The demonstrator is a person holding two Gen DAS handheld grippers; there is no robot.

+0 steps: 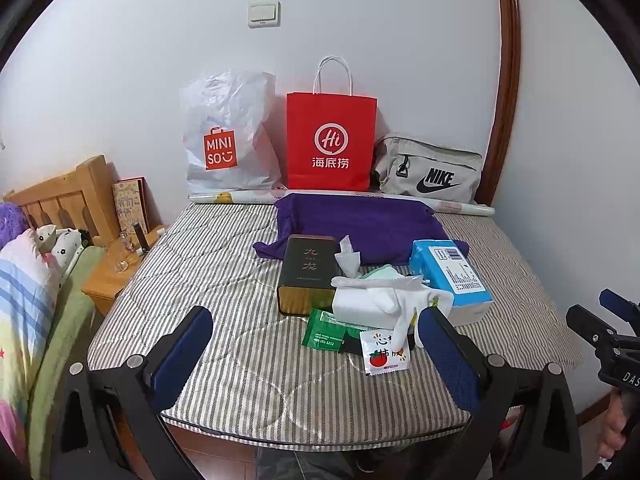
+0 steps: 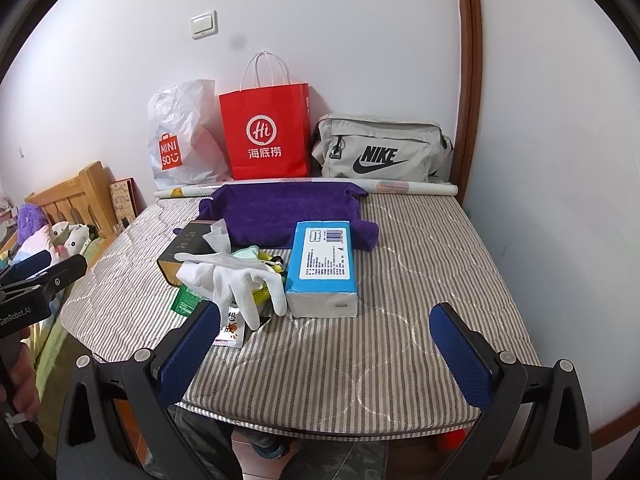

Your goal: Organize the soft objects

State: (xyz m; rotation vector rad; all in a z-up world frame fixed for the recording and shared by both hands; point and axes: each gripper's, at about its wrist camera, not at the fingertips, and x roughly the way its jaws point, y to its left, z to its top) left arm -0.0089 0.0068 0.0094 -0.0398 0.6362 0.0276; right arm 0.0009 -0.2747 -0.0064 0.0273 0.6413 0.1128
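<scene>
This is a bedroom in a home. A striped quilted mattress [image 1: 240, 280] fills the middle of the room. To its left stands a wooden headboard [image 1: 60, 196] of another bed with patterned bedding [image 1: 28, 280] and a small wooden nightstand [image 1: 108, 280]. At the mattress's far edge, against the white wall, lean 3 bags: a Miniso plastic bag [image 1: 224, 140], a red paper bag [image 1: 330, 140] and a grey Nike bag [image 1: 432, 172]. A light switch [image 1: 263, 12] sits on the wall above them.
</scene>
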